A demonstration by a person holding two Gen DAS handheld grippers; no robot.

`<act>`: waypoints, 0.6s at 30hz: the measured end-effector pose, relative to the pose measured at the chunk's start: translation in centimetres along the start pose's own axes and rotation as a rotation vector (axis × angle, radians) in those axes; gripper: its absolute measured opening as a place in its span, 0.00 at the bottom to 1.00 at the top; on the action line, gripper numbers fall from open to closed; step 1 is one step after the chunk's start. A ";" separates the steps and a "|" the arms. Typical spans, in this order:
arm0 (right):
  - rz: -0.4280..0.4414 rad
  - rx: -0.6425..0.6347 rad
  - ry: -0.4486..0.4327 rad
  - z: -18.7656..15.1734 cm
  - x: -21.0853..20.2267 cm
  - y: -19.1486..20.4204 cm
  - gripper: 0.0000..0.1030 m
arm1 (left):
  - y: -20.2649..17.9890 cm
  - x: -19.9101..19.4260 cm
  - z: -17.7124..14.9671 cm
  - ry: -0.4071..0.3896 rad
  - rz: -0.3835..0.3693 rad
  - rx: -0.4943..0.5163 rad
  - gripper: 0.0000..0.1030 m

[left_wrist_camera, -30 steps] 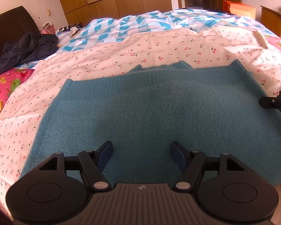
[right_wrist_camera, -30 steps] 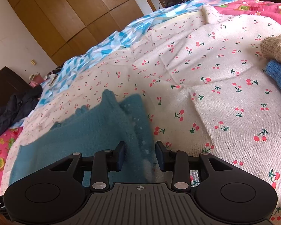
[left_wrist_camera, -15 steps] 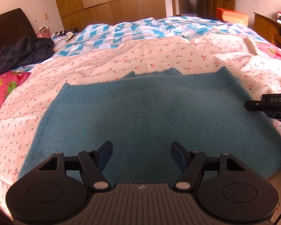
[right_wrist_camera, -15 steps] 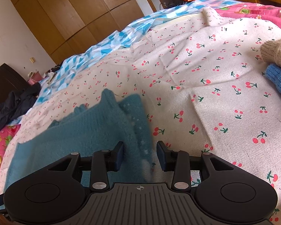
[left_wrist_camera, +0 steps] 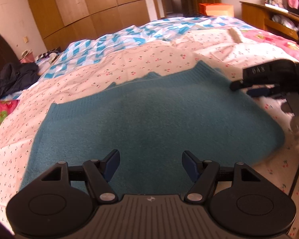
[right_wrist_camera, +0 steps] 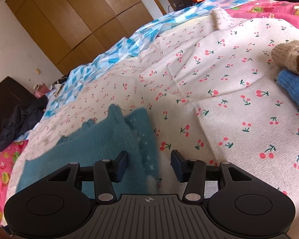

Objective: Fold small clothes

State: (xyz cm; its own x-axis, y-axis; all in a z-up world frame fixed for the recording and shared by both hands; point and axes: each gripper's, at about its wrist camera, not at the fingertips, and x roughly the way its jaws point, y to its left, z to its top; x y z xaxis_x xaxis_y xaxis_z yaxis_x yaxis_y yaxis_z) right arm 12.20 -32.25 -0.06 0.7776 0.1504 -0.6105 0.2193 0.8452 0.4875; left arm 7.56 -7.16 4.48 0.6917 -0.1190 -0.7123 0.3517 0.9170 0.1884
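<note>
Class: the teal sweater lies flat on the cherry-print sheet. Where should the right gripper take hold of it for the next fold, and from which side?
Probably the right-hand edge of the teal sweater. It lies flat, so only an edge gives the fingers something to pinch. The right gripper is open across that edge, so slide in low from the bare cherry-print sheet side.

The left gripper (left_wrist_camera: 150, 162) points forward and slightly down, its two blue-padded fingers (left_wrist_camera: 111, 164) spread wide with nothing between them. The right gripper (right_wrist_camera: 148, 164) is posed alike, fingers parted (a somewhat narrower gap). In the left wrist view it reaches in from the right, blurred.
</note>
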 end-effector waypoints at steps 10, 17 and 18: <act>-0.012 0.041 -0.016 0.2 0.0 -0.8 0.49 | -3.6 -1.1 -1.4 -0.046 -0.059 0.168 0.71; 0.042 0.134 -0.019 0.6 -0.1 -2.0 0.50 | -5.6 -1.1 -2.0 -0.058 -0.111 0.248 0.71; 0.054 0.142 -0.018 0.6 -0.1 -2.1 0.50 | -6.0 -1.1 -2.3 -0.058 -0.113 0.264 0.71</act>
State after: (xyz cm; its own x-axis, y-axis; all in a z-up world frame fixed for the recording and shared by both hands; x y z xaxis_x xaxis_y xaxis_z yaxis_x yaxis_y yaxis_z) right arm 12.03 -34.37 -0.63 0.8006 0.1837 -0.5703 0.2567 0.7549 0.6035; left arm 3.26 -11.64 2.62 0.6713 -0.2434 -0.7001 0.5750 0.7670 0.2847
